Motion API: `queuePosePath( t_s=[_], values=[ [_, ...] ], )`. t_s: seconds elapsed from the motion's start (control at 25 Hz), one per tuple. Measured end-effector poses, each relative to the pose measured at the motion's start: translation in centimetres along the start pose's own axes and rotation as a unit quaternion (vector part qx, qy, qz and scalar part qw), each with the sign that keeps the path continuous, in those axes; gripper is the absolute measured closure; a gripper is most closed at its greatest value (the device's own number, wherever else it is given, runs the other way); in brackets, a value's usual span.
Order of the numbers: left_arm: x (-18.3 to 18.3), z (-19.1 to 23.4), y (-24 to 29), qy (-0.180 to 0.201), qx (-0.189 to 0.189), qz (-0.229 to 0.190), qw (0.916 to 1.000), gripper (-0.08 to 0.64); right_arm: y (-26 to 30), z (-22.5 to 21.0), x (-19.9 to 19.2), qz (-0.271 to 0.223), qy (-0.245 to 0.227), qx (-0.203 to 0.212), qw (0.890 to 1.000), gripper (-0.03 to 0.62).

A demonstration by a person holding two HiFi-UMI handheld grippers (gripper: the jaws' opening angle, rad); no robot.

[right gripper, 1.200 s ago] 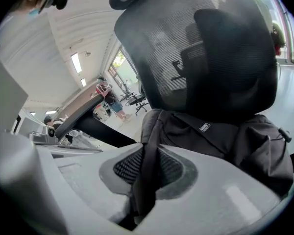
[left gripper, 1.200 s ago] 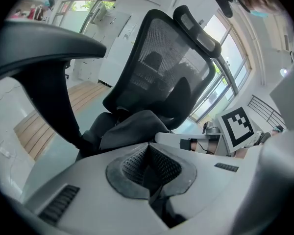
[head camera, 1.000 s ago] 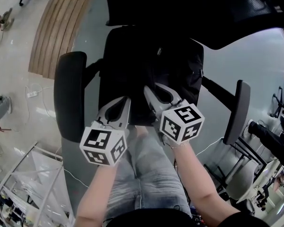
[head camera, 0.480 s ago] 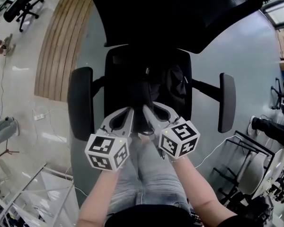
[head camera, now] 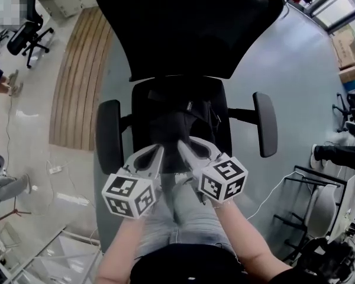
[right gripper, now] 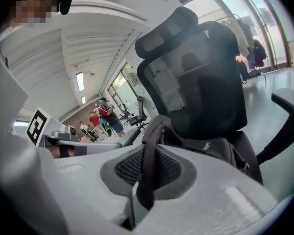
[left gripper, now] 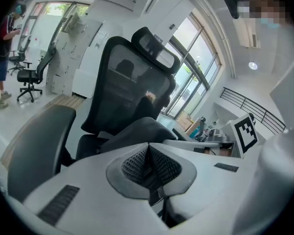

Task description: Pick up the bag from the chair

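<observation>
A black bag lies bunched on the seat of a black mesh office chair. Both grippers are side by side at the bag's near edge. My right gripper is shut on the bag's black strap, which runs up between its pads; its jaws have been tightening on it. The bag's body hangs behind, in front of the backrest. My left gripper has its pads pressed together on a thin dark piece of the bag, whose fabric rises just behind.
The chair's armrests flank the bag. A wooden floor strip and other chairs are to the left. A seated person's legs and table frames are at the right. White racks stand at the lower left.
Both grippers have risen together with the bag's top. The bag is pulled up and bunched toward them. The chair now looks smaller and lower in the head view.
</observation>
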State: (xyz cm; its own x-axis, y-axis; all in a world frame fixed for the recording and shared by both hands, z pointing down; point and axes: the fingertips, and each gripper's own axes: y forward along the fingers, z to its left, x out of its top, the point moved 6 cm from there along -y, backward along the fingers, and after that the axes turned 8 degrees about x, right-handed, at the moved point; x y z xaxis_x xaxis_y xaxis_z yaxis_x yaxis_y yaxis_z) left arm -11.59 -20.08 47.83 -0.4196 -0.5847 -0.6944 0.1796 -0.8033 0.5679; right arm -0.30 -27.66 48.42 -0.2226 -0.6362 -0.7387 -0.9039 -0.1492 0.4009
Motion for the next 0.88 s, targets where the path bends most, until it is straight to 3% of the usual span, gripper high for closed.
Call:
queuePosePath(
  t_s=[0.52,0.88],
  values=[
    [5.3,-3.1,-6.8,0.035,-0.027,-0.063,0.997,0.541,-6.8,4.2,3.7,-0.06,-0.001,-0.03,0.998,0.549],
    [7.4,-5.3,-9.1,0.06,-0.046,-0.095,0.9926,0.541,-9.7,6.9,5.9,-0.082,-0.015,-0.011,0.996,0.548]
  ],
)
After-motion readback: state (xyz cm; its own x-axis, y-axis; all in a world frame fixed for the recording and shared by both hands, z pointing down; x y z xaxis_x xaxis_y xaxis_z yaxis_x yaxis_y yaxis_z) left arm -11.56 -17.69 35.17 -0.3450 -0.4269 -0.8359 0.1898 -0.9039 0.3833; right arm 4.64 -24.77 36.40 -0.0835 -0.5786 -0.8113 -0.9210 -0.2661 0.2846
